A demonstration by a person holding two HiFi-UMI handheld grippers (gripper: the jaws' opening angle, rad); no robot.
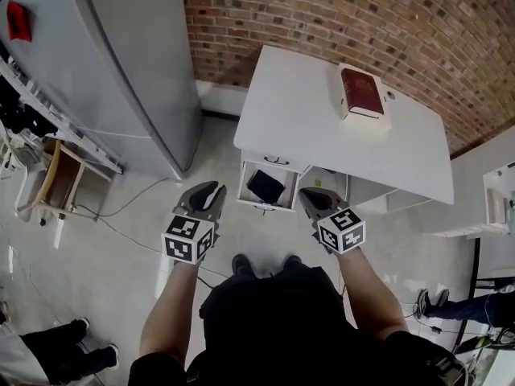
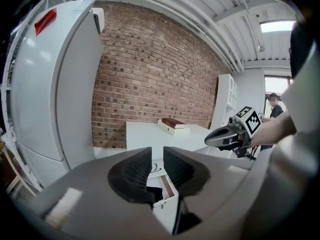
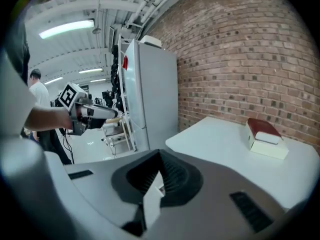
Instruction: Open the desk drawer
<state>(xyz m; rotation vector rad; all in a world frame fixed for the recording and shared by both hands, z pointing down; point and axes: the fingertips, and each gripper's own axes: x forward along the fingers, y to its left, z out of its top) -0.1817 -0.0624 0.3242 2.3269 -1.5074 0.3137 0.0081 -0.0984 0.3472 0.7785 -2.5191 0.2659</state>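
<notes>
The white desk (image 1: 322,127) stands against the brick wall, and its lower left drawer (image 1: 259,206) is pulled out with a black item (image 1: 265,186) lying inside. Both grippers hover in the air in front of the desk, touching nothing. My left gripper (image 1: 204,193) is just left of the drawer, with a narrow empty gap between its pads (image 2: 157,156). My right gripper (image 1: 315,199) is just right of the drawer, its jaws shut on nothing (image 3: 160,156). The drawer (image 2: 167,196) shows below the left jaws.
A dark red book on a white box (image 1: 361,92) lies on the desk's far side. A grey refrigerator (image 1: 121,63) stands to the left, with a wooden stool (image 1: 60,179) and floor cables (image 1: 121,223) nearby. White shelving (image 1: 499,199) is at right. Other people's feet (image 1: 72,352) show at lower left.
</notes>
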